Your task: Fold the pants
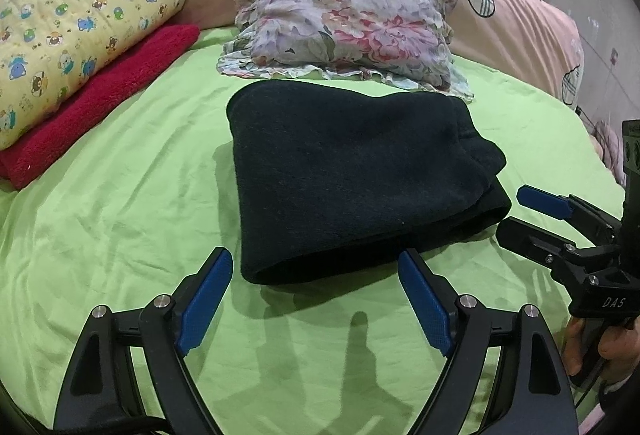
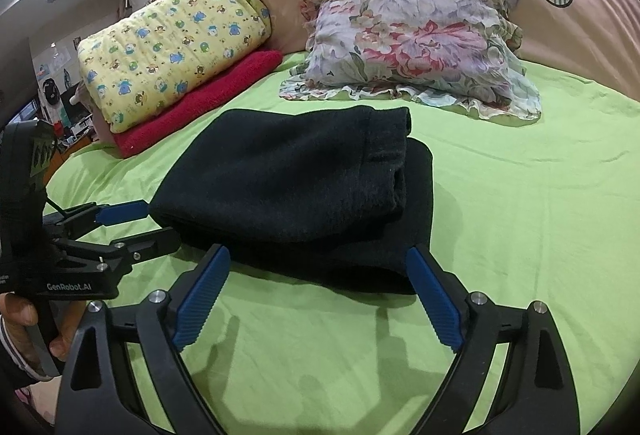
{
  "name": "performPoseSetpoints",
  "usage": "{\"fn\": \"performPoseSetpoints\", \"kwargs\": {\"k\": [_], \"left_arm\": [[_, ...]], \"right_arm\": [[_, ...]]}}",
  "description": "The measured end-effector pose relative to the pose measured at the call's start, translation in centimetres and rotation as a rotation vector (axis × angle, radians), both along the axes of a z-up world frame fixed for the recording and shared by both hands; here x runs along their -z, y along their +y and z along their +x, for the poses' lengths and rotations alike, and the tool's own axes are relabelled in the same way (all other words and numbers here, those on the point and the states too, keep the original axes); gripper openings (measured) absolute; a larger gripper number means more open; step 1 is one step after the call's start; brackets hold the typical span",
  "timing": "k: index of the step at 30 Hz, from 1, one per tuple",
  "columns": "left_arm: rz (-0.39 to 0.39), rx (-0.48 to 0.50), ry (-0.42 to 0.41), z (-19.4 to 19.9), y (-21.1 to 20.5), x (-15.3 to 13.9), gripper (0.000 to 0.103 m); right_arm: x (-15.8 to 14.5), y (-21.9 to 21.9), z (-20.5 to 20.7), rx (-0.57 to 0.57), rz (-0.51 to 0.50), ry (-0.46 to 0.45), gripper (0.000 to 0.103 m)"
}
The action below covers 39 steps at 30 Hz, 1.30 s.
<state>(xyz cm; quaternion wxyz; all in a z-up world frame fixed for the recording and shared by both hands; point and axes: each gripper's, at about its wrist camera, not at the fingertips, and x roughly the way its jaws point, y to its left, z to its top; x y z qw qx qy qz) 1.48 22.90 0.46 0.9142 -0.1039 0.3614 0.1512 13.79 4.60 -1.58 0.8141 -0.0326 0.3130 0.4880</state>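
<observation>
My left claw (image 1: 316, 295) wide open, holds nothing. My right claw (image 2: 320, 295) opening, last bit slow, empty too. Dark pants (image 1: 352, 179) lie folded on green bed (image 1: 120, 195), just ahead of both claws. Fold looks done, I think; far edge hard to see.

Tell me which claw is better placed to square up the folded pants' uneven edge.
Probably the right claw: the folded black pants have their stepped, uneven layers directly ahead of it. The left claw faces the smooth fold.

The dark pants (image 1: 352, 171) look like matt, fuzzy fleece cloth on a smooth, lightly creased green cotton sheet (image 1: 120, 203).
</observation>
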Motion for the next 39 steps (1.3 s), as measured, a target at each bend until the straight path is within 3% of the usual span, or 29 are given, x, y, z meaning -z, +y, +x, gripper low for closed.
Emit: {"fn": "performPoseSetpoints", "kwargs": {"k": [10, 39], "left_arm": [[0.031, -0.008, 0.018, 0.57, -0.4, 0.76, 0.085], [0.019, -0.011, 0.014, 0.93, -0.06, 0.94, 0.086]], "right_arm": [[0.51, 0.35, -0.03, 0.004, -0.023, -0.003, 0.092], [0.6, 0.76, -0.08, -0.002, -0.031, -0.016, 0.092]]}}
